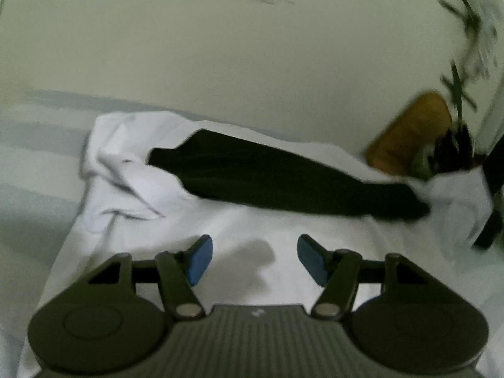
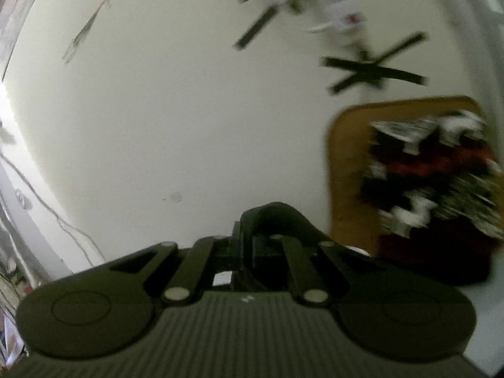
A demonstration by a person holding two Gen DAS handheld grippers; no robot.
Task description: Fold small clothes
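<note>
Left tongs point(image 1: 255, 260) open, empty; right tongs point(image 2: 252, 245) clamp long black fabric garment point(image 1: 283, 179). We advise lifting evenly, folding onto itself.

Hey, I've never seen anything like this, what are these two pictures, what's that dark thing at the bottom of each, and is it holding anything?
Each picture comes from a camera mounted on a hand-held gripper, looking forward along its two fingers. A person carries one in each hand; the dark shape at the bottom is the tool itself.

In the left view, the left gripper stands open, blue pads apart, nothing between them, above a white cloth. A black garment lies across that cloth.

In the right view, the right gripper is shut, with a dark fold of fabric at its tips; blur hides what that is. To its right, a brown basket holds jumbled clothes.
</note>
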